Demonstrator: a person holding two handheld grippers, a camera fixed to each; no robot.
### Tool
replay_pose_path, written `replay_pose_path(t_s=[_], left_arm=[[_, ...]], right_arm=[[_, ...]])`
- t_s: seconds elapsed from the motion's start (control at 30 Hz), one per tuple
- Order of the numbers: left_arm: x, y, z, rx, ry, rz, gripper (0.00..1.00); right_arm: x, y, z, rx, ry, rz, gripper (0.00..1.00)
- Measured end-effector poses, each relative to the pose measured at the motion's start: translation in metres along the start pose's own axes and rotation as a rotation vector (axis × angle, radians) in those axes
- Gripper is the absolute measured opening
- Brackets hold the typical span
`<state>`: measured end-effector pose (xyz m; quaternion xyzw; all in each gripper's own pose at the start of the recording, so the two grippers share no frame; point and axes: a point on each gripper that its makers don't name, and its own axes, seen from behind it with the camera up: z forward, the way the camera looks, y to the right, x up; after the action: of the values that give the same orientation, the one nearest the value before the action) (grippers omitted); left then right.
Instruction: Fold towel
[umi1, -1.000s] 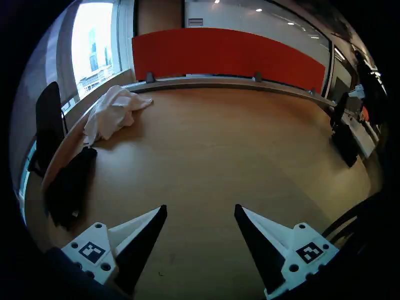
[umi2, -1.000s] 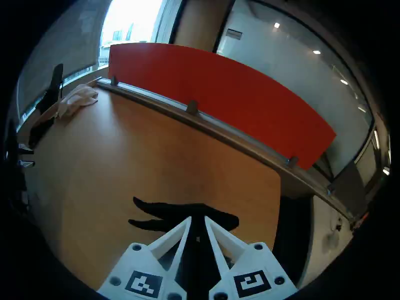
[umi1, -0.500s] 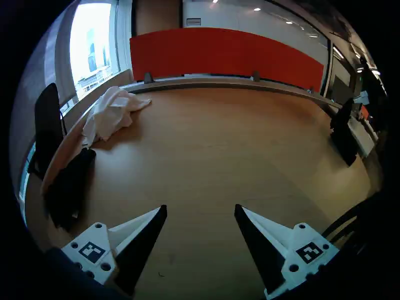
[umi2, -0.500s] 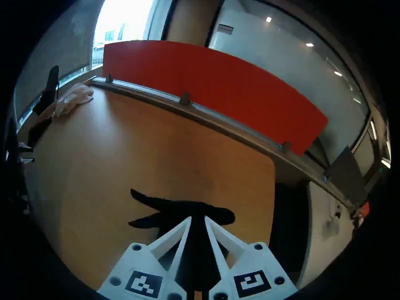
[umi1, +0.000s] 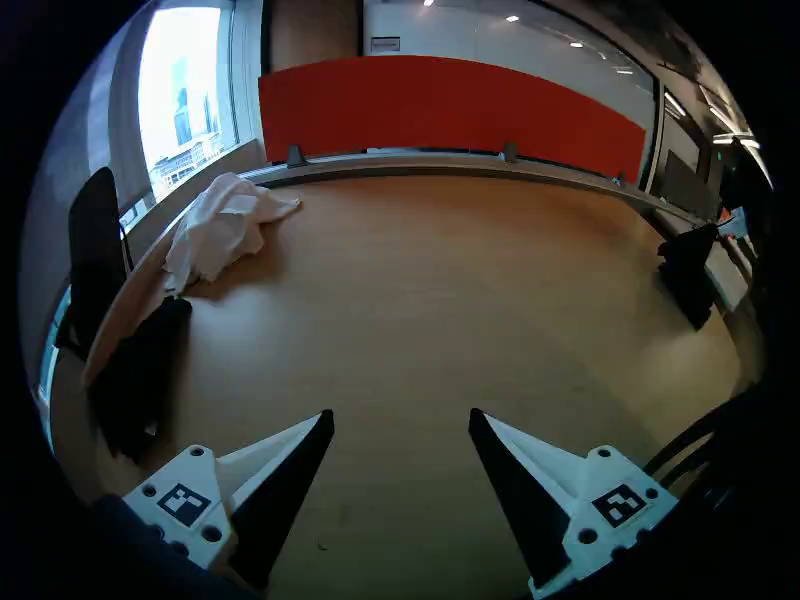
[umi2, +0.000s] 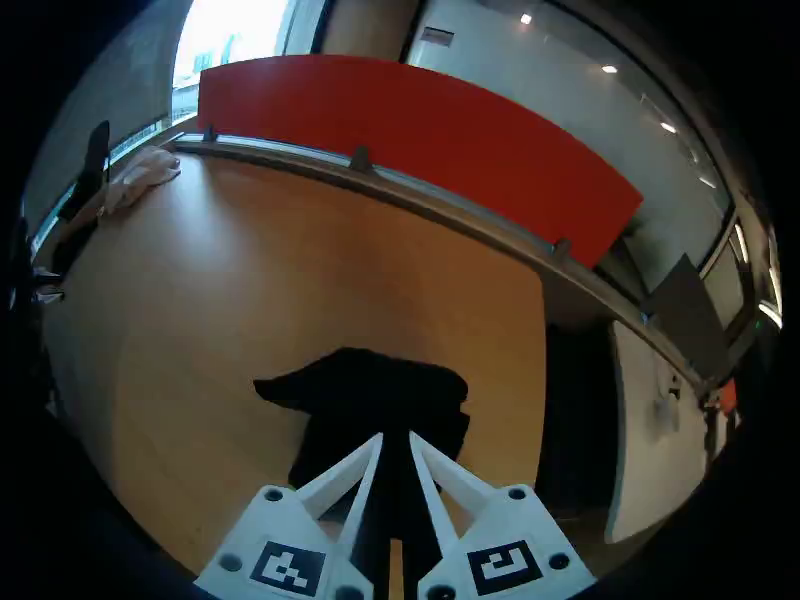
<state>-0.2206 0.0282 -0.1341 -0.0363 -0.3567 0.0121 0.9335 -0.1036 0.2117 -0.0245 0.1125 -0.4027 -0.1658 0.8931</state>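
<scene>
A black towel (umi2: 385, 400) hangs bunched over the right part of the wooden table (umi2: 250, 300), and my right gripper (umi2: 395, 452) is shut on its near edge, with dark cloth in the narrow slit between the fingers. In the left gripper view, my left gripper (umi1: 400, 430) stands open above the table's (umi1: 420, 300) near side with nothing between its fingers. A crumpled white towel (umi1: 220, 228) lies at the far left corner, also seen in the right gripper view as a pale heap (umi2: 140, 172). A dark shape (umi1: 690, 275) sits at the table's right edge.
Another black cloth (umi1: 140, 370) drapes over the table's left edge. A dark chair back (umi1: 95, 250) stands beyond it by the window. A red divider panel (umi1: 450, 105) on a grey rail closes off the far side. The table ends at its right edge (umi2: 545, 400), with floor below.
The right gripper has lifted the black towel, so more cloth now hangs spread below its fingers. The left gripper has stayed where it was, still open.
</scene>
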Motion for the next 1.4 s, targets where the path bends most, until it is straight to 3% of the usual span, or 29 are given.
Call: replay_pose_path(t_s=[0.37, 0.9, 1.4], left_arm=[[0.002, 0.000, 0.000, -0.003, 0.004, 0.013, 1.00], [0.000, -0.004, -0.004, 0.004, 0.003, 0.019, 1.00], [0.000, -0.003, -0.006, 0.009, 0.001, 0.025, 1.00]], right_arm=[[-0.031, 0.004, -0.004, -0.020, -0.041, 0.038, 0.03], [-0.087, 0.010, 0.007, -0.030, -0.148, 0.108, 0.03], [-0.117, 0.021, 0.015, -0.045, -0.215, 0.135, 0.03]])
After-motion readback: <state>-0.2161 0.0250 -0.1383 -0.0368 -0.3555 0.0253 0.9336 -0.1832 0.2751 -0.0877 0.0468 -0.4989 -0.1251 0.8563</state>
